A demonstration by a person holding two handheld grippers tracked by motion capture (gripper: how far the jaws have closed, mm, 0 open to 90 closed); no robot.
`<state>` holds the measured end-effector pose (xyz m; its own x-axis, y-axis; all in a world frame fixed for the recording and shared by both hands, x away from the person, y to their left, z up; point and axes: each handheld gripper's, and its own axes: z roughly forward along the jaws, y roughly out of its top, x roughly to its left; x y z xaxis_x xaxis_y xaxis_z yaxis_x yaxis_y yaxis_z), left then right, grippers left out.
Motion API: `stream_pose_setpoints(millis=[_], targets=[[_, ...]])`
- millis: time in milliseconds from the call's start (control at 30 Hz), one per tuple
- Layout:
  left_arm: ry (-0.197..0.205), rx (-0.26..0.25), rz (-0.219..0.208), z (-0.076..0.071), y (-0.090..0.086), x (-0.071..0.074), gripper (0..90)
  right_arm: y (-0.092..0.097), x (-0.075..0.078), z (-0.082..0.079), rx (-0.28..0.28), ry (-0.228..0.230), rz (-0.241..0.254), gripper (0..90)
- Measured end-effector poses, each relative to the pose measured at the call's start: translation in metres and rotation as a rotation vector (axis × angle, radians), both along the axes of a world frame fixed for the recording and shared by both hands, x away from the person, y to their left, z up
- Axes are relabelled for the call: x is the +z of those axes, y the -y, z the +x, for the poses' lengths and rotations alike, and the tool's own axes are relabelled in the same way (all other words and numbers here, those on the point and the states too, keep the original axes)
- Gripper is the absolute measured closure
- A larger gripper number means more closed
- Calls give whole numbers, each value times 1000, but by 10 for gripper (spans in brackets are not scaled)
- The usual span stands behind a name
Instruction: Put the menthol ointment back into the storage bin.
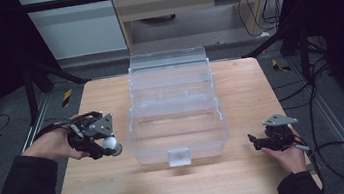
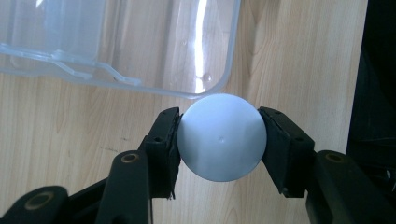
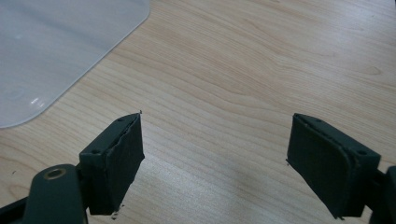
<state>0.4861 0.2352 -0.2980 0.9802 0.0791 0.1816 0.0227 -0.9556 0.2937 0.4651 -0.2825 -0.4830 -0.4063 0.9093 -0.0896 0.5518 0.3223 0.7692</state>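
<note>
High view: wooden table [image 1: 121, 189] stands on grey floor [image 1: 9, 138].

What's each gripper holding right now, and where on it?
The left gripper clamps a white ball across its middle, between its fingers. The right gripper holds nothing.

Wide-apart gripper [image 3: 215, 161] above wooden table [image 3: 261, 70]

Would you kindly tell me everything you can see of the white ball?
The white ball is smooth, matte and round, plastic by its look, with a tiny dimple on its face. The left gripper holds it, one black pad pressing each side, above the wooden table, just left of the clear plastic box. Nothing else touches it.
</note>
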Motion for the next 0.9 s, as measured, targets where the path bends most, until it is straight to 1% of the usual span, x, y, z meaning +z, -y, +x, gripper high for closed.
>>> stream_pose_setpoints(millis=[100, 267, 367, 500, 567, 733, 900], targets=[[8, -1, 10, 3, 2, 3, 500, 0, 0, 1, 1, -2, -4, 184], [11, -2, 1, 8, 8, 7, 500, 0, -1, 1, 1, -4, -5, 184], [10, 1, 4, 10, 10, 9, 501, 0, -1, 1, -2, -9, -8, 184], [17, 1, -2, 13, 13, 15, 500, -1, -1, 0, -3, -18, -8, 184], [17, -2, -5, 15, 16, 18, 501, -1, -1, 0, 0, -16, -8, 184], [15, -7, 3, 21, 24, 19, 501, 0, -2, 1, 1, -20, -10, 183], [2, -15, 9, 24, 34, 15, 501, 0, -3, 1, 4, -24, -12, 183]])
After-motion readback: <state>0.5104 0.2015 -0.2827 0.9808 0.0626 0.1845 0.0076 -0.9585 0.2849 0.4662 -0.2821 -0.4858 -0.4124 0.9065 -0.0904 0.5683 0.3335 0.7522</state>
